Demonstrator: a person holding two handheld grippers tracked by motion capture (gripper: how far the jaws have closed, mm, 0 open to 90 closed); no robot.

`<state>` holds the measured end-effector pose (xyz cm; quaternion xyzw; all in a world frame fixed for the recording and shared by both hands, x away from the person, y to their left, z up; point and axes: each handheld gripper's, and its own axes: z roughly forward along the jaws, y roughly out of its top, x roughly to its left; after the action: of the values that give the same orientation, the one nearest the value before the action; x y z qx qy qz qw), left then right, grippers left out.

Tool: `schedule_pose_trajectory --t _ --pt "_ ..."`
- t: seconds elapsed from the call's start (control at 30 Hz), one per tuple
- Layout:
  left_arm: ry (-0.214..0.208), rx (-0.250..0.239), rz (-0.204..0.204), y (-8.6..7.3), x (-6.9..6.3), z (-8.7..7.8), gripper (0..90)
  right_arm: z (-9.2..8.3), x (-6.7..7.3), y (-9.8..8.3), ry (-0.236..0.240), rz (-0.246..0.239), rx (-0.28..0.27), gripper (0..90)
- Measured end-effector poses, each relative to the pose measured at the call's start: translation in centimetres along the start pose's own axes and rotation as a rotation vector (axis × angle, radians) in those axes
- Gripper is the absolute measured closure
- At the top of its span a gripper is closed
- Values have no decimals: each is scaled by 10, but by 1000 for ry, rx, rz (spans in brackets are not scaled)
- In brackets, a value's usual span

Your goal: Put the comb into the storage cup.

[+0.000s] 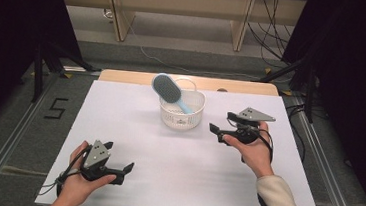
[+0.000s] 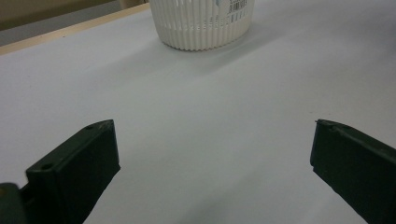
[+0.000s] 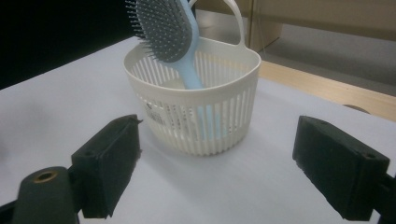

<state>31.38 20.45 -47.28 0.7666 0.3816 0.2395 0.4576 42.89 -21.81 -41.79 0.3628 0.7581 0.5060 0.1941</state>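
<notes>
Hairbrush (image 1: 167,88) stands handle-down in the white slotted basket (image 1: 182,114) at the far middle of the desk (image 1: 118,127); bristled head clears the rim and leans to the far left, pale blue handle running down toward the near right inside the basket. So its long axis is steep but tilted, head away from my right side. My right gripper (image 1: 217,133) is the nearer one: just right of the basket, raised a little off the desk, pointing left at it, jaws wide apart with nothing between them. From the right gripper view the basket (image 3: 196,126) sits dead ahead between the jaws, the brush head (image 3: 164,28) above and slightly left of centre, bristles facing left. My left gripper (image 1: 126,171) rests low at the near left corner, well apart from the basket, jaws likewise wide and empty; its view has the basket wall (image 2: 203,23) far ahead across bare desk. Judgement: the right hand takes the brush. The approach must come from above the rim, closing across the handle neck under the head, jaws turned square to the tilt. Risk: catching the basket's handle loop (image 3: 233,18) behind the head, or tipping the light basket on lift.
</notes>
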Motion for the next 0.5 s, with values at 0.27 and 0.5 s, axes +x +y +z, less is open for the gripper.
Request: schedule_pose_trajectory --t 0.27,0.5 --pt "1 -1 0 0 0 0 6 -14 0 -10 -7 -2 6 155" --pt "2 -2 -1 0 0 0 6 -24 -3 -20 -19 -13 25 154"
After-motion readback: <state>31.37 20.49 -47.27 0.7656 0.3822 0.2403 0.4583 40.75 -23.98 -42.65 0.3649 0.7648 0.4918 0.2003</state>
